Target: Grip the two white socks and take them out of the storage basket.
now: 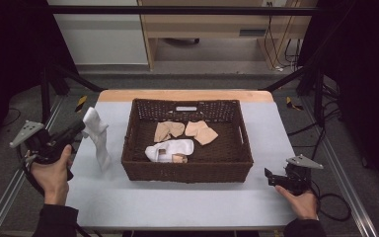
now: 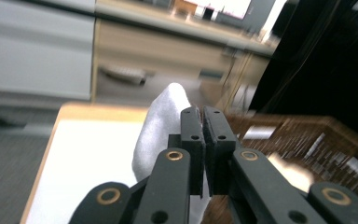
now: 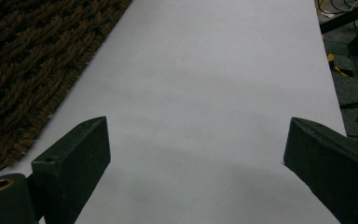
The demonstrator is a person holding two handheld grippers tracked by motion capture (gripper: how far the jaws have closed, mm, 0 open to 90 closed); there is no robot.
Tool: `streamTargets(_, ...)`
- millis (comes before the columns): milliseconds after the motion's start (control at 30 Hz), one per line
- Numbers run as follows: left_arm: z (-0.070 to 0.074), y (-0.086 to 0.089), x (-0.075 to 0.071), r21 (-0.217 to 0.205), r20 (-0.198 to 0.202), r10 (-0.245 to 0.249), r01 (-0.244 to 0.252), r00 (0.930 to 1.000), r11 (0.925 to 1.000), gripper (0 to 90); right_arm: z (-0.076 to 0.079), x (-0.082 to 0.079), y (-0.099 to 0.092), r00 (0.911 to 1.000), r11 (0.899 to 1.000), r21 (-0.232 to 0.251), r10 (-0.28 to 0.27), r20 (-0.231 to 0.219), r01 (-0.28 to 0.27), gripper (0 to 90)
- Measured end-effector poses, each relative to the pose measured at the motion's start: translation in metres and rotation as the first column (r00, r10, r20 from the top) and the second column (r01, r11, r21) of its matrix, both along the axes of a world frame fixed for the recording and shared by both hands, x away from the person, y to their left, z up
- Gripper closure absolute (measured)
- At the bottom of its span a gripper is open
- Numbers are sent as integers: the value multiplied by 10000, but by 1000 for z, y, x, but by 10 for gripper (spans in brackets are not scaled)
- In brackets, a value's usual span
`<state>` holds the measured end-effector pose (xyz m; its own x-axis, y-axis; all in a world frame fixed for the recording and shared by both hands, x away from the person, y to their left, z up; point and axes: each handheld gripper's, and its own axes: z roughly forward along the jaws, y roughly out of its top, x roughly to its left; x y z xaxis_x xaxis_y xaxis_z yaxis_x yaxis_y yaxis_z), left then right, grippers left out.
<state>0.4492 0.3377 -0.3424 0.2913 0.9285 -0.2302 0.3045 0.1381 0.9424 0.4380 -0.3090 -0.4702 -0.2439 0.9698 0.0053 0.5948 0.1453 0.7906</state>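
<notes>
The left gripper (image 1: 81, 126) pinches a white sock (image 1: 97, 138) dangling left of the basket (image 1: 187, 170), the right gripper (image 1: 272, 177) idles wide open, and that thin pinch could slip.

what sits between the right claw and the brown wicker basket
Nothing: in the right gripper view, bare white table surface runs from the open right claw to the brown woven wicker basket.
</notes>
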Motion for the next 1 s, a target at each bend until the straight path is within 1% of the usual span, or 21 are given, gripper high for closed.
streamTargets(33, 0, 0, 0, 0, 0, 0, 0, 10000, 10000, 869, 0, 0, 0, 10000, 10000, 0, 0, 0, 0, 74)
streamTargets(67, -5, 0, 1, 214, -85, 149, -147, 9999, 9997, 869, 0, 0, 0, 10000, 10000, 3, 12, -13, -12, 74)
streamTargets(100, -14, 1, 3, 262, -431, 144, -133, 9990, 9996, 868, 0, 0, 0, 10000, 10000, -10, 25, 10, -25, 74)
streamTargets(167, -19, 1, 4, 407, -576, 195, -172, 9981, 9990, 867, 0, -1, 0, 10000, 10000, 26, 25, 42, -26, 74)
streamTargets(200, -28, 1, 6, 526, -902, 284, -237, 9955, 9983, 866, 0, -1, 0, 10000, 10000, 13, 27, 18, -27, 75)
streamTargets(233, -28, 1, 6, 526, -902, 284, -237, 9955, 9983, 866, 0, -1, 0, 10000, 10000, 13, 27, 18, -27, 75)
streamTargets(267, -37, 1, 8, 675, -1217, 364, -283, 9919, 9973, 866, 0, -2, 0, 10000, 10000, -3, 61, 14, -61, 75)
streamTargets(300, -37, 1, 8, 675, -1217, 364, -283, 9919, 9973, 865, 0, -2, 0, 9999, 9999, -6, 101, 1, -101, 75)
streamTargets(333, -47, 1, 10, 819, -1612, 359, -229, 9863, 9964, 864, 0, -2, 1, 10000, 9999, -54, 92, -20, -93, 76)
streamTargets(367, -52, 1, 11, 976, -1801, 420, -247, 9827, 9949, 864, 0, -2, 1, 9999, 9999, -85, 111, -24, -112, 76)
streamTargets(433, -60, 2, 14, 1072, -2125, 470, -245, 9760, 9939, 863, 0, -2, 1, 9999, 9999, -101, 139, -42, -140, 76)
streamTargets(467, -60, 2, 14, 1072, -2125, 470, -245, 9760, 9939, 863, 0, -2, 1, 9999, 9999, -101, 139, -42, -140, 76)
streamTargets(567, -72, 1, 18, 1387, -2632, 519, -155, 9633, 9902, 862, -1, -2, 2, 9998, 9997, -159, 176, -70, -177, 76)
streamTargets(633, -82, -1, 21, 1702, -3020, 494, 29, 9520, 9854, 849, -1, -2, 2, 9998, 9996, -205, 191, -73, -193, 76)
streamTargets(700, -86, -3, 24, 1716, -3343, 303, 292, 9420, 9847, 807, -1, -3, 1, 9998, 9997, -179, 172, -71, -173, 76)
streamTargets(833, -89, -5, 25, 1850, -3360, 345, 300, 9412, 9823, 666, 0, -3, 1, 9999, 9998, -156, 151, -59, -152, 76)
streamTargets(867, -87, -5, 24, 1948, -3105, 461, 161, 9494, 9807, 633, 0, -3, 1, 9998, 9997, -152, 171, -55, -171, 76)
streamTargets(900, -87, -5, 24, 1948, -3105, 461, 161, 9494, 9807, 606, 0, -3, 1, 9998, 9997, -146, 169, -47, -170, 76)
streamTargets(933, -81, -4, 23, 2014, -2864, 412, 181, 9572, 9793, 563, 0, -4, 1, 9998, 9997, -154, 185, -21, -185, 76)
streamTargets(967, -81, -4, 23, 2014, -2864, 412, 181, 9572, 9793, 523, 0, -4, 0, 9998, 9998, -97, 188, -28, -188, 76)
streamTargets(1000, -74, -4, 21, 2150, -2560, 528, 36, 9652, 9766, 505, 1, -4, 0, 9998, 9998, -66, 177, -27, -177, 76)
